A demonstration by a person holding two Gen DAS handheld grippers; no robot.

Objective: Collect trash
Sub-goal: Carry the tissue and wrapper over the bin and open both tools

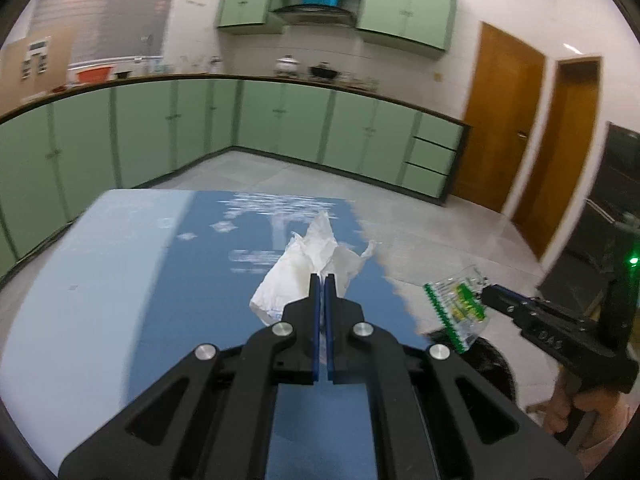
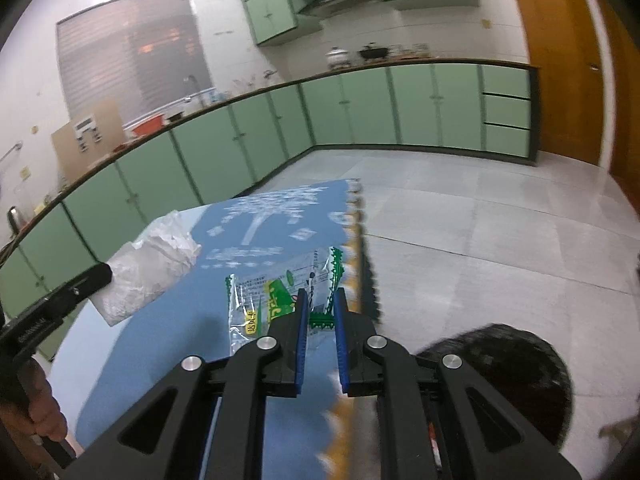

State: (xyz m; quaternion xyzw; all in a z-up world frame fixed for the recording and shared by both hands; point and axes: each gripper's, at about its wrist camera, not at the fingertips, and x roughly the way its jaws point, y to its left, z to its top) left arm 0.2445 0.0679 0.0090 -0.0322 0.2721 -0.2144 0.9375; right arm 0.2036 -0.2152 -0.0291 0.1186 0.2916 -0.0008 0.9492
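Left wrist view: my left tongs (image 1: 319, 280) are clamped on a crumpled white tissue (image 1: 304, 268), lifted above the blue bench (image 1: 160, 280). No other litter shows on it from here.

Right wrist view: my right tongs (image 2: 320, 300) pinch a clear green-printed wrapper (image 2: 276, 292) over the bench edge. A black bin (image 2: 516, 372) sits just right of them, below; I judge dropping remains. Green cabinets (image 2: 360, 108), tiled floor (image 2: 480, 240) ahead.

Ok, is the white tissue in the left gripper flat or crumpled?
Crumpled. The white tissue hangs bunched and creased from the shut left gripper, above the blue mat.
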